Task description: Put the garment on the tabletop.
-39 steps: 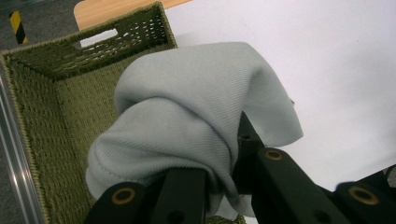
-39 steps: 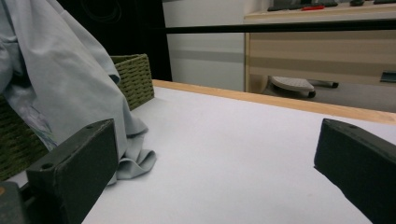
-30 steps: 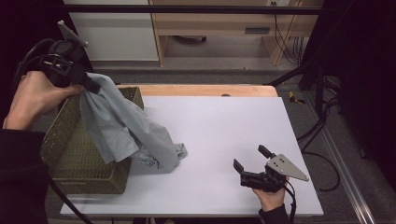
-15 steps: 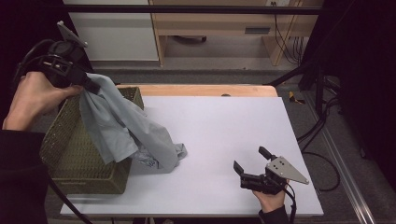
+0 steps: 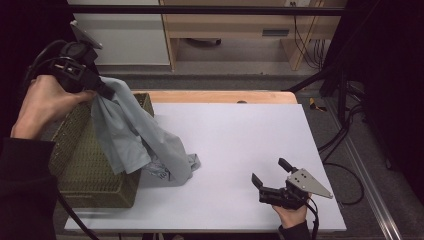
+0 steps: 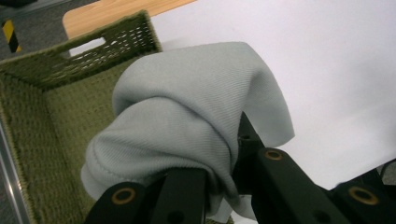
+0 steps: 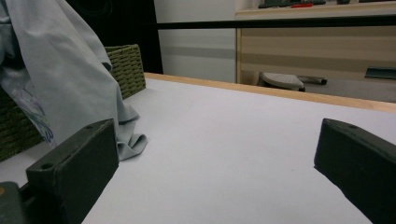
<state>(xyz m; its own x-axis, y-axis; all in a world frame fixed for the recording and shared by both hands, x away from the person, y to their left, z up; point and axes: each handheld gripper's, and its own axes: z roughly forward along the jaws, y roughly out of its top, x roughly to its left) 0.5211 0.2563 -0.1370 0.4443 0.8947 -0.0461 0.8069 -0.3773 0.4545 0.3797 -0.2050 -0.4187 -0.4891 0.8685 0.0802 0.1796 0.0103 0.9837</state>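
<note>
Grey shirt (image 5: 135, 135), blurred unreadable print, green basket (image 5: 85, 165)

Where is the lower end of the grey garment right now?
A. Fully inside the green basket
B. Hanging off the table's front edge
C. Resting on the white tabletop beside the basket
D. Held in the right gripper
C: the left gripper holds the grey garment up, and its lower end lies on the white tabletop beside the green basket.
</note>
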